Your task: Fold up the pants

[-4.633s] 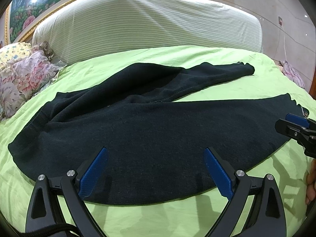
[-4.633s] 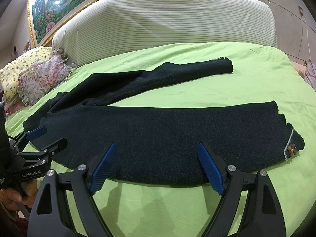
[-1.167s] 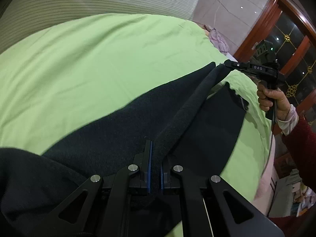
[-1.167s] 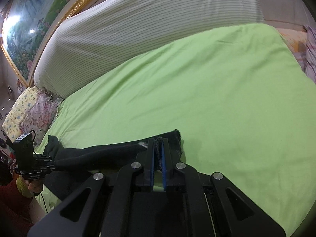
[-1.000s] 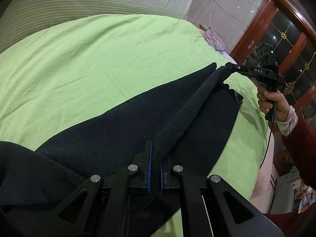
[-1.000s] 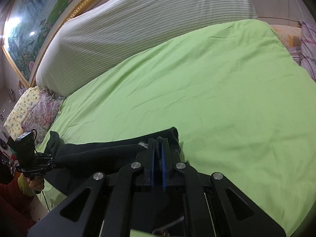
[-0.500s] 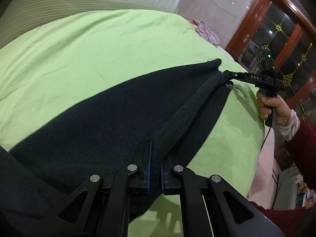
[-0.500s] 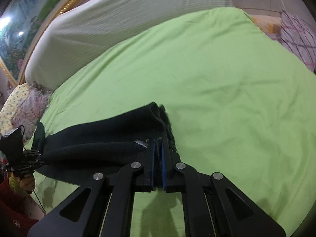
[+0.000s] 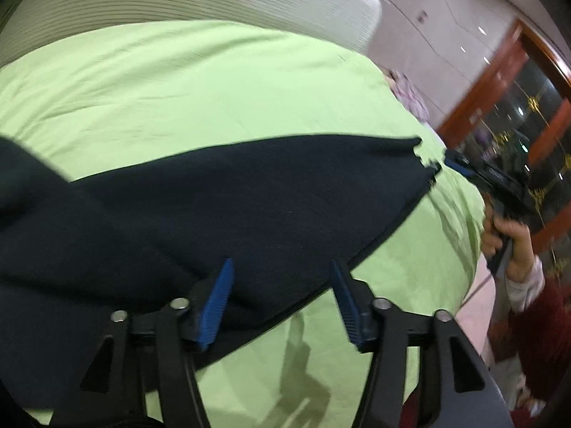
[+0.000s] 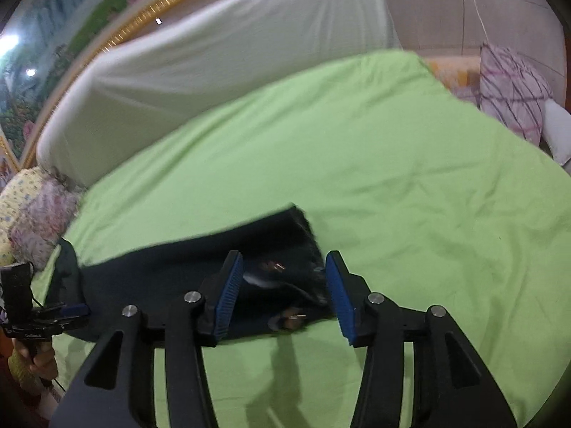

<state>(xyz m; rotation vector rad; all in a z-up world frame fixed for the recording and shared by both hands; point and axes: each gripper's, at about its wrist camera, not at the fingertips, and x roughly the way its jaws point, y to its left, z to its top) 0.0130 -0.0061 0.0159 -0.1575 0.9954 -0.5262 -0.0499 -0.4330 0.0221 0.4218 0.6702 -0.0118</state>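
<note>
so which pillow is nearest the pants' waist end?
The floral pillow at the left by the headboard, beside the waist end of the pants; the purple-striped pillow lies far right.

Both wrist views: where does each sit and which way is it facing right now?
Left wrist: on the left gripper, open, at the near edge of the pants, looking along them toward the right gripper and its hand.
Right wrist: on the right gripper, open over the hem, facing the headboard, with the left gripper far left.
Shared: pants, green sheet, and each sees the other gripper.
</note>
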